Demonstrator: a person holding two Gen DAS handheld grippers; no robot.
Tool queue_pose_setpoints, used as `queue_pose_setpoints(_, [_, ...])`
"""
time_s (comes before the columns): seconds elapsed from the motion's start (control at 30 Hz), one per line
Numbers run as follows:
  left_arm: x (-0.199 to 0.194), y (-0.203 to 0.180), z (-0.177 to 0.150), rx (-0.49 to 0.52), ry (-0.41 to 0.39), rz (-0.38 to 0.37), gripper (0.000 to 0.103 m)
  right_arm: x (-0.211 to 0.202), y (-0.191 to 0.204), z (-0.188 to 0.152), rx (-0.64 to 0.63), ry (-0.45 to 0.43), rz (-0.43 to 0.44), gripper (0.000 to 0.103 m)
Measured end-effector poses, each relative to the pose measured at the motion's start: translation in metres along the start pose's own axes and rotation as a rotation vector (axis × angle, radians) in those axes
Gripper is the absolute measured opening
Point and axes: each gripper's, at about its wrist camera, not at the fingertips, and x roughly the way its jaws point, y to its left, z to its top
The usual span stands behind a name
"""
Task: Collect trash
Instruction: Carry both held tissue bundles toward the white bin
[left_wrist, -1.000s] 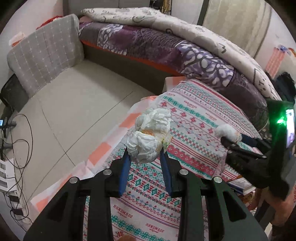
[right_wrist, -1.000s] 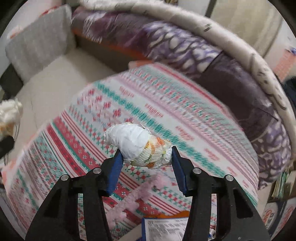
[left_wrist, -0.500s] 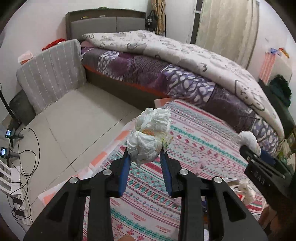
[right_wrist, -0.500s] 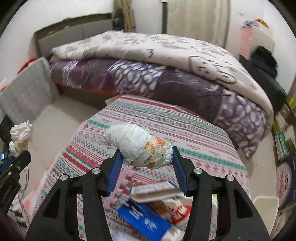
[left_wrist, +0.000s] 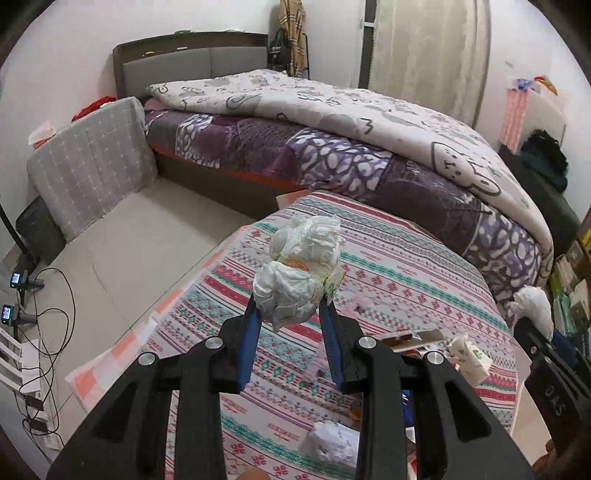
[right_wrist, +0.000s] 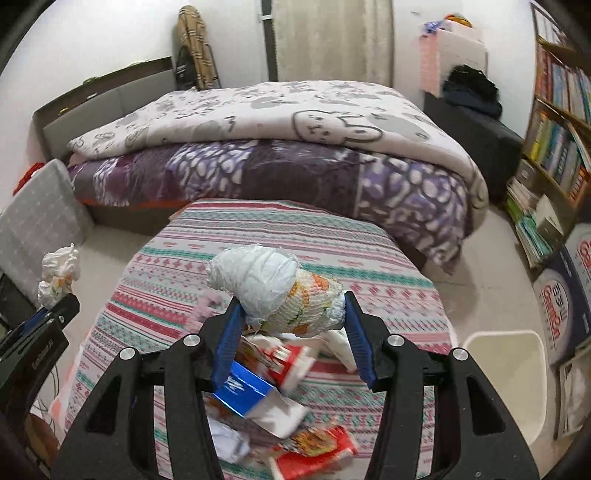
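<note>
Grippers raised above the striped blanket (right_wrist: 388, 251): a soft, light crumpled wad (left_wrist: 295, 277) is pinched at its lower end by the left gripper (left_wrist: 290, 314), a wrapped bundle (right_wrist: 280, 291) is clamped across its middle by the right gripper (right_wrist: 291, 321).

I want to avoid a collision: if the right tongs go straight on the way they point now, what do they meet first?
Probably the striped patterned blanket on the floor, beyond the rolled white bundle they hold; depth is unclear.
</note>
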Motion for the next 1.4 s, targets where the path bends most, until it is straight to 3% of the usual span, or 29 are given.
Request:
queue_pose_setpoints(0.2, [-0.001,-0.022,-0.016,0.044,0.0,-0.007,0.032,0.004,-0.029,-0.015,0.063,0.021,-0.018,0.05])
queue_pose_setpoints(0.43, [-0.001,-0.05,-0.031,0.115,-0.017,-0.002,0.032,0.004,-0.059,-0.033,0.112,-0.014,-0.061,0.05])
queue_pose_setpoints(0.7, [-0.01,-0.085,-0.039,0.174,-0.073,-0.01,0.033,0.007,-0.099,-0.04,0.189,-0.018,-0.079,0.05])
queue_pose_setpoints(1.4, [-0.039,-0.175,-0.057,0.27,-0.099,-0.131,0.033,-0.025,-0.194,-0.049,0.332,-0.04,-0.158,0.052])
